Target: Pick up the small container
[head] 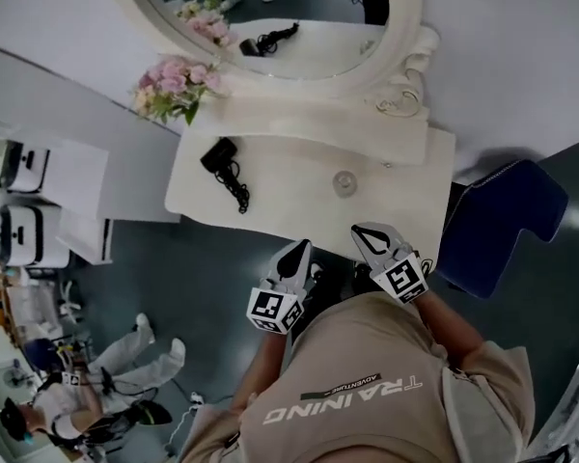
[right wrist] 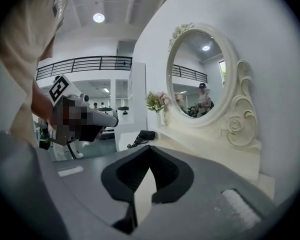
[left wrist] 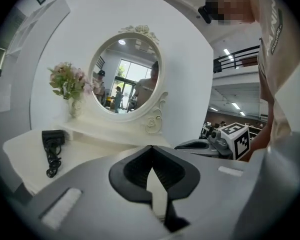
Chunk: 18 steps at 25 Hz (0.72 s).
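Left gripper (head: pixel 294 256) and right gripper (head: pixel 372 236) are hovering, jaws together; small container (head: pixel 344 182) is sitting ahead of the right gripper, which should open before straddling it.

Small container (head: pixel 344 182) too small to tell its shape; mirror (head: pixel 318 8) top cut by edge; table (head: pixel 289 210) front partly behind left gripper (head: pixel 301 249).

A black corded hair dryer (head: pixel 222 157) lay on a cream-white dressing table (head: pixel 289 201). Pink flowers (head: pixel 179 80) stood beside its oval cream-framed mirror (head: pixel 318 46), and a dark blue chair (head: pixel 502 220) sat nearby.
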### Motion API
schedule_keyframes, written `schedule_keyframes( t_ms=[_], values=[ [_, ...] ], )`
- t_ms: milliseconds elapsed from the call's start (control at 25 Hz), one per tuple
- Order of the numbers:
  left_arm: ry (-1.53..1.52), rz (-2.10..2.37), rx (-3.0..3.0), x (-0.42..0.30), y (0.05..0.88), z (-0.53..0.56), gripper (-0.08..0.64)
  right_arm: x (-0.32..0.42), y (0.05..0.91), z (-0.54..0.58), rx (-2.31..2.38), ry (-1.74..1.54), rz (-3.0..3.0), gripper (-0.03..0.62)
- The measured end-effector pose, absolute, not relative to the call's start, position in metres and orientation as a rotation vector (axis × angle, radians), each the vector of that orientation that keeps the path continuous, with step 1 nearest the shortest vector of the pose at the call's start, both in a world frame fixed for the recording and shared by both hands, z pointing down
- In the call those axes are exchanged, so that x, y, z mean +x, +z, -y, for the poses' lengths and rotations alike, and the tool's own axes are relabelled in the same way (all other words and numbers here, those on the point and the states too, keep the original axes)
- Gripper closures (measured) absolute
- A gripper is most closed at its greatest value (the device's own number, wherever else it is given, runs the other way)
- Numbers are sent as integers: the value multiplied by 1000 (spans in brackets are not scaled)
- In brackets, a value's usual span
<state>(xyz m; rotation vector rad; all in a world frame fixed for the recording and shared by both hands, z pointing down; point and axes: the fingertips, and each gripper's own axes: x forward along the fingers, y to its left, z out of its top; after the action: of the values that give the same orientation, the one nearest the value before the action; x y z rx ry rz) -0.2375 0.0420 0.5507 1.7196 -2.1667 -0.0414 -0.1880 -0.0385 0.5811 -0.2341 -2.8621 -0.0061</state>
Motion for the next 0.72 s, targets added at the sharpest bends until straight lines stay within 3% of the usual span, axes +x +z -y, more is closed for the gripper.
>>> schedule_keyframes(
  t_ms=[400, 720],
  values=[
    [27, 1923, 2005, -266, 548, 6, 543, -202, 554, 75, 241, 213, 2911, 589],
    [49, 1742, 2145, -272, 560, 36, 543, -197, 549, 75, 417, 116, 2849, 589]
  ],
)
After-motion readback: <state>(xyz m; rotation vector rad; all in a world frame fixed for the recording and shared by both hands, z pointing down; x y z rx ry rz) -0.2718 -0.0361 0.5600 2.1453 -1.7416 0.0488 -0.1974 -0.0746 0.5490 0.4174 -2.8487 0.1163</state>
